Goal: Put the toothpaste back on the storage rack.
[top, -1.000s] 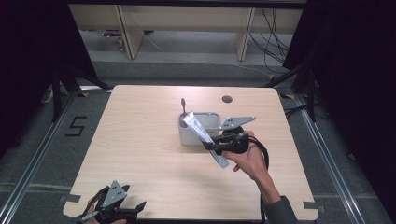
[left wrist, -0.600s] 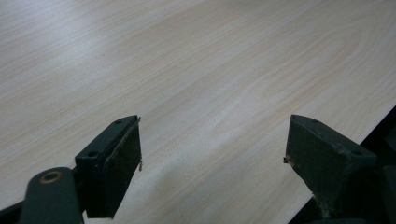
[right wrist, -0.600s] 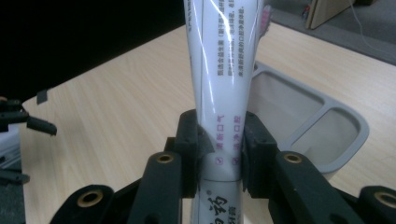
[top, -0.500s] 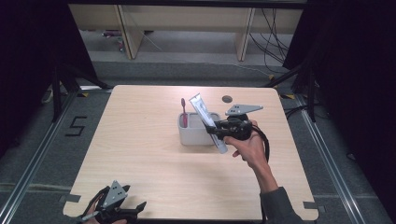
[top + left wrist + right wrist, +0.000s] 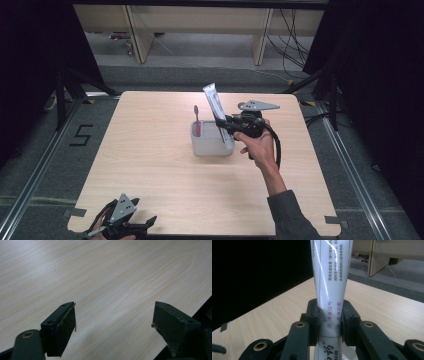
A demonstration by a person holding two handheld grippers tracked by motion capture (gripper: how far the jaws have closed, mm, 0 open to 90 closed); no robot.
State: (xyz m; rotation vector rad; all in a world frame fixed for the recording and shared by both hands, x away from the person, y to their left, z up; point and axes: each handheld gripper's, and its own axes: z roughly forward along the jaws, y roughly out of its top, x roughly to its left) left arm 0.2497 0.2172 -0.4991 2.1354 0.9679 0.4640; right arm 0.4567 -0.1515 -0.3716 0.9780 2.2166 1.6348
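Right gripper [image 5: 226, 123] is clamped on the toothpaste tube [image 5: 214, 105], jaws pinching it from both sides near the lower half; the right gripper view shows the tube [image 5: 329, 282] squeezed between the pads, standing close to upright with a slight lean. Tube sits over the right part of the grey holder cup [image 5: 210, 146], its bottom end at or just inside the rim; how deep it goes is hidden by the cup wall. A pink toothbrush [image 5: 197, 120] already stands in the left part of the same cup, apart from the tube. Left gripper [image 5: 131, 224] is parked at the near left edge of the table [image 5: 150, 150], jaws spread wide with nothing between them, bare wood [image 5: 105, 285] ahead of them in the left gripper view. Read: this is the insertion step, tube being stood in the cup next to the brush. Next move likely needs a straight descent until the tube bottoms out, then jaws released and the gripper backed off up and to the right without dragging the tube. Risk: cup looks light and isn't braced by the left gripper, so side load could tip or slide it, and the tall tube may lean onto the rim once freed.
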